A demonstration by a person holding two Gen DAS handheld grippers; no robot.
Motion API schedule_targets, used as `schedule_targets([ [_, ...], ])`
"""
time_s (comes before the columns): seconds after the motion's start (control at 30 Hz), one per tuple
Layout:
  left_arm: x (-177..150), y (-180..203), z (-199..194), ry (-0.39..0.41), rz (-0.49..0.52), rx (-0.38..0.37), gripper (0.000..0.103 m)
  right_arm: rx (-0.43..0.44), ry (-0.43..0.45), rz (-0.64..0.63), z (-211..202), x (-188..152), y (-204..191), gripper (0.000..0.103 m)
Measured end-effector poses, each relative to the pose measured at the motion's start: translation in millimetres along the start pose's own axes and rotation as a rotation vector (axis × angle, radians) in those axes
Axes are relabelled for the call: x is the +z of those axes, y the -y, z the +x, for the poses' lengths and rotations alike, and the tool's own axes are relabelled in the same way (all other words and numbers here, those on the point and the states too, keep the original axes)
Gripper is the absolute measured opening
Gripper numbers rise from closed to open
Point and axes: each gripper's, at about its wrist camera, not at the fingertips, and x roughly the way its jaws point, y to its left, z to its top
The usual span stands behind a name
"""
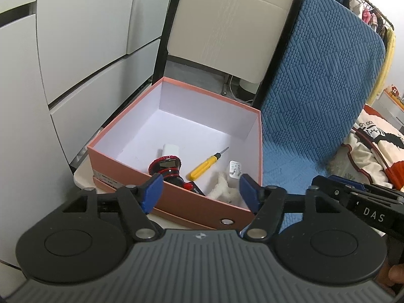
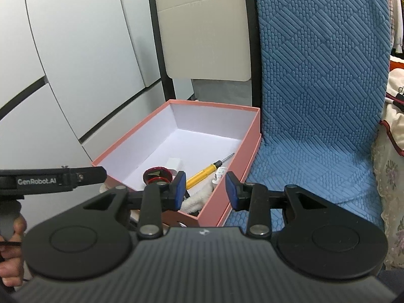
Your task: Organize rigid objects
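A pink box point(image 1: 202, 209) with a white inside sits on a pale chair seat. In it lie a yellow screwdriver point(image 1: 205, 166), a red and black device point(image 1: 166, 168), a white plug point(image 1: 235, 170), a small white block point(image 1: 171, 150) and a white fluffy item point(image 1: 223, 186). My left gripper point(image 1: 200, 193) hovers over the box's near wall, jaws wide open and empty. In the right wrist view the same box point(image 2: 247, 136), screwdriver point(image 2: 204, 173) and red device point(image 2: 157, 175) show. My right gripper point(image 2: 205, 189) hangs at the box's near corner with a narrow gap and nothing between its pads.
A blue quilted seat cushion point(image 1: 315, 101) lies right of the box. A beige chair back point(image 1: 232, 25) stands behind it, white cabinet fronts point(image 1: 63, 50) to the left. Bedding and clothes point(image 1: 373, 146) pile up at the far right. A hand point(image 2: 12, 265) holds the left gripper.
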Motion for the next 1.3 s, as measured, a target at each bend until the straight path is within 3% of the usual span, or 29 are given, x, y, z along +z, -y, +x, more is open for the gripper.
schedule_targets([
  [0.13, 0.4, -2.3, -0.9, 0.008, 0.000, 0.018, 0.098, -0.009, -0.002, -0.005, 0.6, -0.2, 0.6, 0.042],
  [0.2, 0.9, -3.5, -0.6, 0.009, -0.001, 0.024, 0.101, -0.017, -0.003, -0.006, 0.6, 0.3, 1.2, 0.061],
  [0.23, 1.2, -3.9, -0.2, 0.007, -0.001, 0.027, 0.102, -0.021, 0.000, -0.005, 0.4, 0.3, 1.5, 0.078],
  [0.27, 1.3, -4.2, 0.2, 0.005, 0.000, 0.030, 0.102, -0.024, 0.005, -0.005, 0.1, 0.2, 2.0, 0.088],
  [1.3, -3.0, -1.7, 1.8, -0.018, -0.015, 0.046, 0.103, -0.030, -0.031, -0.015, 4.3, -6.7, 7.9, 0.089],
])
